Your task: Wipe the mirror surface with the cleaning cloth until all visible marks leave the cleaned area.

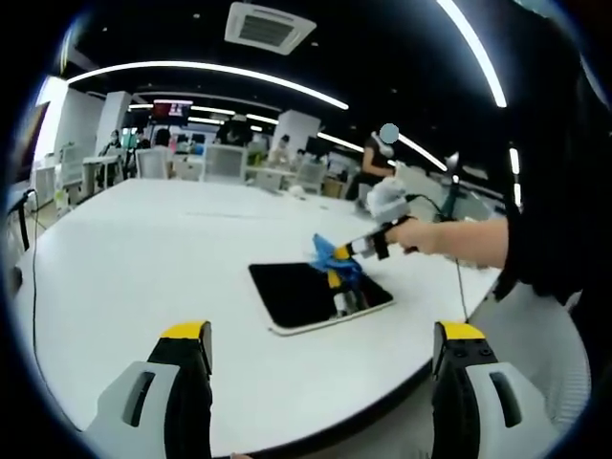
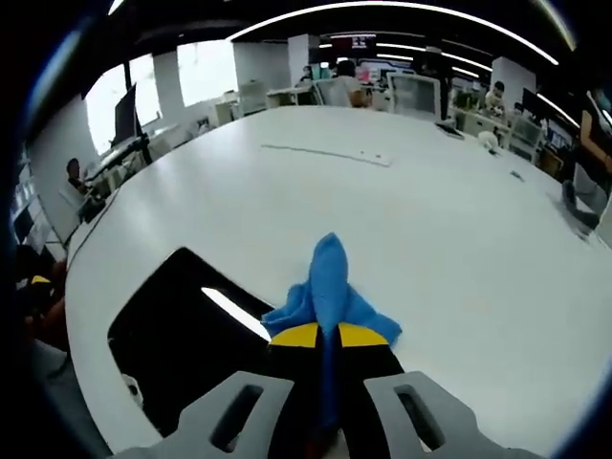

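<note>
A flat rectangular mirror (image 1: 311, 295) with a pale rim lies on the white table (image 1: 153, 258), its glass reflecting dark. My right gripper (image 1: 344, 254), held by a person's hand (image 1: 421, 234), is shut on a blue cleaning cloth (image 1: 333, 256) over the mirror's far right part. In the right gripper view the blue cloth (image 2: 327, 287) is pinched between the yellow-tipped jaws of my right gripper (image 2: 323, 337), just right of the mirror (image 2: 182, 335). My left gripper (image 1: 323, 337) stands open, nothing between its jaws, near the table's front edge and short of the mirror.
The round white table (image 2: 459, 220) spreads wide around the mirror. A thin flat strip (image 2: 330, 153) lies farther out on it. Desks, chairs and people (image 1: 375, 163) stand in the office beyond. A person's dark sleeve (image 1: 555, 229) fills the right side.
</note>
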A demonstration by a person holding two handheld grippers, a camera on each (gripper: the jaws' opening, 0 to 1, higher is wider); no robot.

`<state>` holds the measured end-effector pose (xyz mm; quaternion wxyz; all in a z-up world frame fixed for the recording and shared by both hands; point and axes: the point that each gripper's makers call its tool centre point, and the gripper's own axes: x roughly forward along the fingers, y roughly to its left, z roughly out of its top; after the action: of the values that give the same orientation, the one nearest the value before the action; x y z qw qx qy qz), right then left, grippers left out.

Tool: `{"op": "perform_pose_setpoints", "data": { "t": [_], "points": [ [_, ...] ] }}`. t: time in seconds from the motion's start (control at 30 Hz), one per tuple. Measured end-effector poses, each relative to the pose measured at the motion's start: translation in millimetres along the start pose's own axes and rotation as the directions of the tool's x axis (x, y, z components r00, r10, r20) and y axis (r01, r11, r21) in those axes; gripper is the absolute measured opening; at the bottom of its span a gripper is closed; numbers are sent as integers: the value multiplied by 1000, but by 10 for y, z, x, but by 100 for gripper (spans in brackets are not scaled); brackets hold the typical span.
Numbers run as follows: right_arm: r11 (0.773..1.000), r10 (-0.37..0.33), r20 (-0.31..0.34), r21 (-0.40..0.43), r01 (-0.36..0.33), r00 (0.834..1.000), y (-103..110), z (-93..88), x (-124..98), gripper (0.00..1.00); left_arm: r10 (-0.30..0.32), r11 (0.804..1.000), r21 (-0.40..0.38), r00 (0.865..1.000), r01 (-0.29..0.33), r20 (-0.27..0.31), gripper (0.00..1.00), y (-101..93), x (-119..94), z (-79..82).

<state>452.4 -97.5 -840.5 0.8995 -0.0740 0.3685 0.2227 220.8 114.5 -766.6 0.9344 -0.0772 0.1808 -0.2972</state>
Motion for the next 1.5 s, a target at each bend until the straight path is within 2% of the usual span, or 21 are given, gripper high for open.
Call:
{"op": "perform_pose_setpoints", "data": {
  "t": [0.03,0.2,0.3,0.5,0.63,0.83,0.93,1.0,1.37,1.43,1.47,1.5],
  "points": [
    [1000,-2,1,5,2,1000,-7,10,-19,0,2,1000,0,1000,-2,3,97,4,-2,3],
    [999,-35,48,-22,37,998,-132,248,-410,0,27,1000,-2,999,-27,37,98,45,-22,54],
    [998,-57,70,-1,57,996,-248,271,-634,0,29,1000,-1,999,-29,38,98,48,-22,58],
    [994,-108,38,31,107,993,-494,-12,-939,0,18,1000,3,998,-18,52,99,29,-18,84],
    [990,-130,9,54,130,991,-595,-245,-1032,0,19,1000,4,998,-19,52,99,26,-21,87],
    [989,-130,-50,60,133,990,-582,-583,-996,0,22,1000,4,999,-22,47,99,30,-22,79],
    [989,-122,-77,73,128,990,-466,-751,-993,0,26,1000,3,999,-26,43,99,36,-24,69],
    [990,-114,-89,79,121,990,-496,-846,-889,0,28,1000,2,999,-28,44,99,41,-25,71],
    [994,-57,-136,89,69,989,-140,-1044,-909,4,25,1000,5,999,-25,35,99,30,-20,56],
    [993,-63,-125,92,74,990,-128,-1026,-942,5,23,1000,6,999,-23,33,99,26,-19,54],
    [993,-59,-125,96,71,990,-246,-1001,-868,6,23,1000,6,999,-23,33,99,25,-19,53],
    [993,-56,-123,96,68,991,-237,-999,-871,7,23,1000,5,999,-23,33,99,24,-18,53]
  ]
}}
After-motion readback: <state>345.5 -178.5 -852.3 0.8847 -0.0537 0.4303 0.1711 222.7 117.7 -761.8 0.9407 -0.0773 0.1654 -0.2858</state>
